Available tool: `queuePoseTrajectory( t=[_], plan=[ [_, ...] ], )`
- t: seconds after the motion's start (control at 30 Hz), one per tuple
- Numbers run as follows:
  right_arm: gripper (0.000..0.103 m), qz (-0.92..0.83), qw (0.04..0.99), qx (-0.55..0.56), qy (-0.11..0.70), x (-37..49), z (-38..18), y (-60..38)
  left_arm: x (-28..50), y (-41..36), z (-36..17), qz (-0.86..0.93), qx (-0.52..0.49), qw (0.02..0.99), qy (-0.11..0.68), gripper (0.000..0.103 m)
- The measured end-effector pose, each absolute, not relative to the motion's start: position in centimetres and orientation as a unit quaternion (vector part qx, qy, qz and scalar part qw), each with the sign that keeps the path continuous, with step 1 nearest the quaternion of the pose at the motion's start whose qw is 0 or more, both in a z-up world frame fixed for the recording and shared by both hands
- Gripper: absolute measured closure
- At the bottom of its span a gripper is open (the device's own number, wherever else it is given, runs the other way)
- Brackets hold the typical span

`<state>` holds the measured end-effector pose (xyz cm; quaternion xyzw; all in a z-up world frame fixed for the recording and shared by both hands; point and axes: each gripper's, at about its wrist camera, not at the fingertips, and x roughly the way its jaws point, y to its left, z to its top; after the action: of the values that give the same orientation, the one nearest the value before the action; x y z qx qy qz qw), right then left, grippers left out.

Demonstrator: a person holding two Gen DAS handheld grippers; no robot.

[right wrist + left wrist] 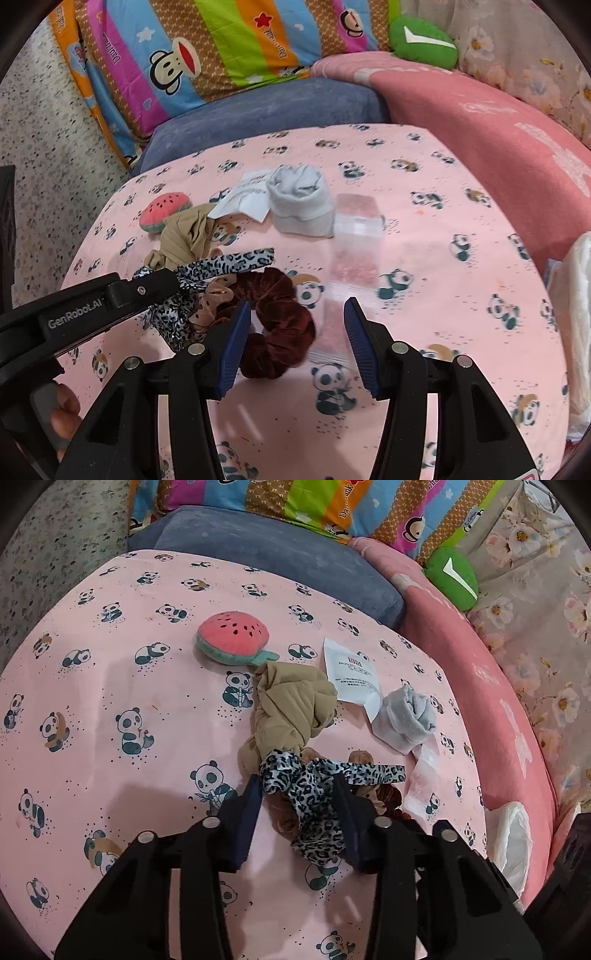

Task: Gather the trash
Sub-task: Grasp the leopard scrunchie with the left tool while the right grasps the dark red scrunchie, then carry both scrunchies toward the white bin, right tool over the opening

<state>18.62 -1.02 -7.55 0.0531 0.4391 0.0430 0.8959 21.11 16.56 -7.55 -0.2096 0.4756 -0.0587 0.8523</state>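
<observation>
On a panda-print bed [443, 177], the right gripper [297, 326] hangs open over a clear plastic wrapper [354, 254] at its one o'clock. It should shift right, avoiding the scrunchie [280, 321]. The left gripper [297, 794] straddles a leopard ribbon [314, 805], open.

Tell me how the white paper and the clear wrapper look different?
The white paper is solid white with dark print; the clear wrapper is see-through, so the pink sheet shows through. The paper lies partly under the grey sock; the wrapper stretches long toward the right gripper. Both lie flat on the bed.
</observation>
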Motion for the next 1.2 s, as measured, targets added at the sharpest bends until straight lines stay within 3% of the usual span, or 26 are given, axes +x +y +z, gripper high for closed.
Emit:
queuePoseTrajectory(
  t=[0.03, 0.1, 0.17, 0.23, 0.7, 1.2],
  plan=[
    [0.056, 0.045, 0.893, 0.051, 0.444, 18.8, -8.0, -0.7, 21.1, 16.6, -7.6, -0.062, -0.211, 0.852, 0.476, 0.077],
    [0.074, 0.054, 0.888, 0.048, 0.455, 19.0, -8.9, -0.2, 21.0, 16.7, -7.6, -0.066, -0.208, 0.853, 0.473, 0.08],
    [0.084, 0.062, 0.883, 0.043, 0.464, 19.0, -9.5, 0.2, 20.8, 16.8, -7.5, -0.066, -0.204, 0.855, 0.472, 0.085],
    [0.088, 0.063, 0.885, 0.038, 0.459, 18.7, -9.3, 0.4, 20.5, 17.0, -7.3, -0.065, -0.203, 0.857, 0.47, 0.089],
    [0.09, 0.05, 0.914, 0.094, 0.39, 13.8, -2.7, -4.5, 17.5, 14.7, -3.5, -0.07, -0.172, 0.876, 0.444, 0.092],
    [0.09, -0.027, 0.93, 0.148, 0.335, 6.8, 1.4, -15.4, 12.3, 3.2, 1.3, -0.154, -0.101, 0.889, 0.42, 0.092]
  ],
)
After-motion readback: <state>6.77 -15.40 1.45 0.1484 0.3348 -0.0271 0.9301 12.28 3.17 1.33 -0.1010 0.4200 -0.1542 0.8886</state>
